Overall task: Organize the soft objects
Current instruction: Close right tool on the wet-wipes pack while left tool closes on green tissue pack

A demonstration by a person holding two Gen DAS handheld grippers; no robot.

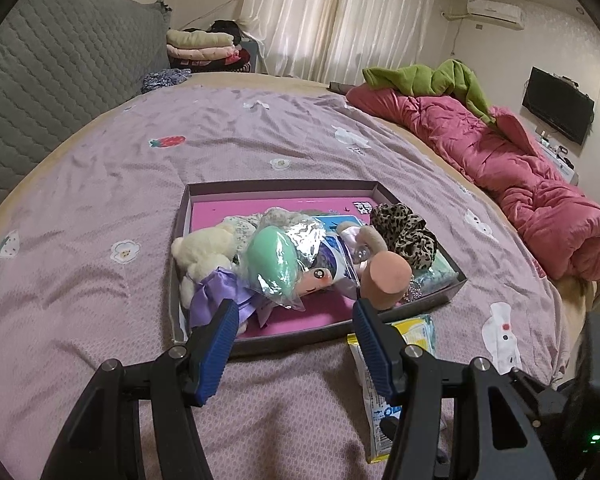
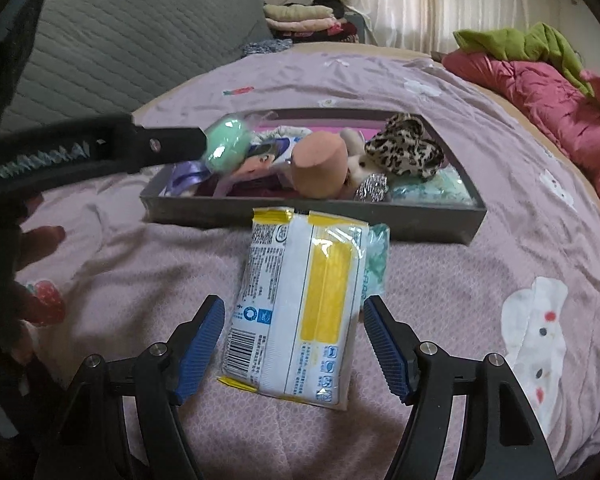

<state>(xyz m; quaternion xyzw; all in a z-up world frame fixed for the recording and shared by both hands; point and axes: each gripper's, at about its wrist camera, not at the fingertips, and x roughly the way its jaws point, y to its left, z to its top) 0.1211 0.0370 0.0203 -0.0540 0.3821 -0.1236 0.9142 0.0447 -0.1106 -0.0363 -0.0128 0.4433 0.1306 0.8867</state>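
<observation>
A shallow grey box [image 1: 204, 190] with a pink floor lies on the bed and holds soft things: a cream plush toy [image 1: 206, 250], a bagged green sponge [image 1: 272, 258], a peach sponge [image 1: 388, 276] and a leopard scrunchie [image 1: 406, 234]. My left gripper [image 1: 292, 316] is open and empty at the box's near wall. A white and yellow tissue pack [image 2: 300, 308] lies on the bed in front of the box [image 2: 312, 218]. My right gripper [image 2: 294, 316] is open, with its fingers on either side of the pack's near half, apart from it. The left gripper's arm [image 2: 100, 148] crosses the right wrist view.
The purple printed bedspread [image 1: 100, 200] covers the bed. A pink quilt [image 1: 520, 184] with a green cloth [image 1: 432, 78] lies along the right side. A grey headboard [image 1: 60, 68] is on the left, folded laundry [image 1: 204, 46] behind. A green packet [image 2: 378, 256] lies under the pack.
</observation>
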